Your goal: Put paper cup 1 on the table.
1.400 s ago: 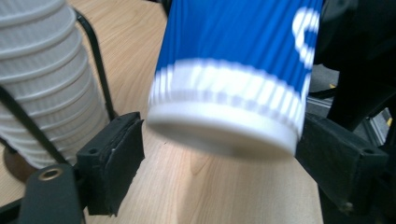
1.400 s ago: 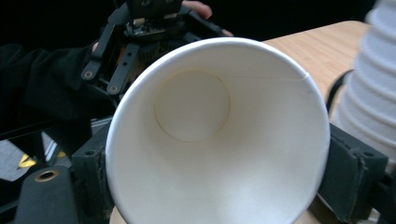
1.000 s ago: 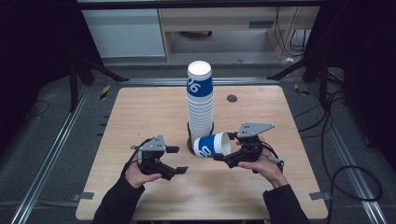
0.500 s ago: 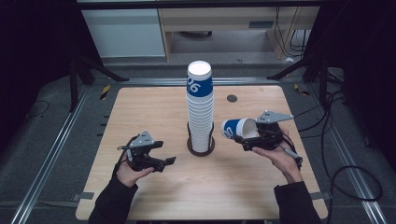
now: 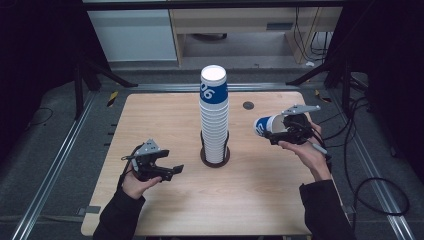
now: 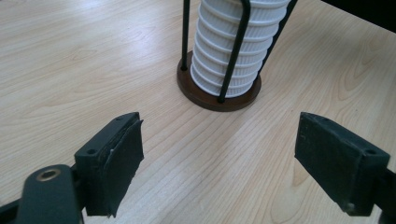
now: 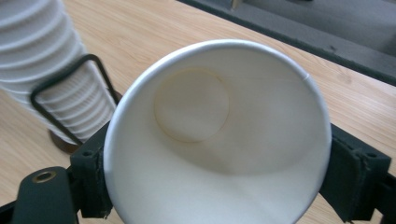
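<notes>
A: Where is the cup (image 5: 266, 125)?

B: In the right gripper (image 5: 283, 131), held above the right part of the table (image 5: 165, 115), well apart from the stack (image 5: 214, 115). It lies on its side, bottom pointing toward the stack and mouth toward the hand.

A: How is it held?

B: The right gripper view looks straight into the cup's white inside (image 7: 219, 135). The two black jaws press on its wall from either side near the rim, roughly half closed, with the cup filling the gap.

A: And the left gripper (image 5: 167, 171)?

B: It sits low over the table's left front, in the person's left hand (image 5: 135, 182). Its jaws stand wide apart with nothing between them; its own view shows bare wood in the gap (image 6: 219, 154).

A: What about the stack?

B: White ribbed cups, upside down, with a blue-printed one on top, standing in a holder (image 5: 215, 157) of black wire on a round dark base near the table's middle. In the left gripper view the base (image 6: 219, 98) lies just ahead of the open jaws, not touching them.
</notes>
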Motion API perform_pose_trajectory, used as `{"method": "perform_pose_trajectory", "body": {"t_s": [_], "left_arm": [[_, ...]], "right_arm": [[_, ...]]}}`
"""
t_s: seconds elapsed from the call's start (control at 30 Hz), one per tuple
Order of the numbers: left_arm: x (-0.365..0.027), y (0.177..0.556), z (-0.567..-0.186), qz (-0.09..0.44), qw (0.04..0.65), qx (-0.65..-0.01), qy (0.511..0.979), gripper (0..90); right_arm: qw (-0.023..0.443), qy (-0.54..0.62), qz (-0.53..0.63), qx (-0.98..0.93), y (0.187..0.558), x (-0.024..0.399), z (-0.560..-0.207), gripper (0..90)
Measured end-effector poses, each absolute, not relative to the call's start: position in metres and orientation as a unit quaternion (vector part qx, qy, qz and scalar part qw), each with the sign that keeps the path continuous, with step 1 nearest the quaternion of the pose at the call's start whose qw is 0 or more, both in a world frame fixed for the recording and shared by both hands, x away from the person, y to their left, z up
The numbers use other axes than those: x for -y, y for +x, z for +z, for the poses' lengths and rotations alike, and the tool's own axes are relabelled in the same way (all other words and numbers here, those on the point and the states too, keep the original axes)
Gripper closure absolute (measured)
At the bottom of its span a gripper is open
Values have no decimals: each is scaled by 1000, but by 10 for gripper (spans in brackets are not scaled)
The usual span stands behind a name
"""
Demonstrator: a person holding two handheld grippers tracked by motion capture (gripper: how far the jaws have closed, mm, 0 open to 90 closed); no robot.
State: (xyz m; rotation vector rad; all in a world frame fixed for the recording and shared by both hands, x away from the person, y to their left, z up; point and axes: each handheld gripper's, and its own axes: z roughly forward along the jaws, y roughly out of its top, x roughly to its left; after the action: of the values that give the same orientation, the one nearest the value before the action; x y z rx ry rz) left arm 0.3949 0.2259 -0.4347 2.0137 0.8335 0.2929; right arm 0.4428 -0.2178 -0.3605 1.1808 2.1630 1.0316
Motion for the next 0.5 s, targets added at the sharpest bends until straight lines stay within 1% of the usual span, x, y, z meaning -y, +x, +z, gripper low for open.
{"method": "perform_pose_trajectory", "body": {"t_s": [0.33, 0.5], "left_arm": [[-233, 398, -438, 121, 444, -350, 815, 144], [-234, 398, -439, 126, 440, -357, 815, 144]], "right_arm": [[233, 462, 317, -795, 471, 229, -358, 145], [221, 473, 283, -805, 487, 231, -364, 144]]}}
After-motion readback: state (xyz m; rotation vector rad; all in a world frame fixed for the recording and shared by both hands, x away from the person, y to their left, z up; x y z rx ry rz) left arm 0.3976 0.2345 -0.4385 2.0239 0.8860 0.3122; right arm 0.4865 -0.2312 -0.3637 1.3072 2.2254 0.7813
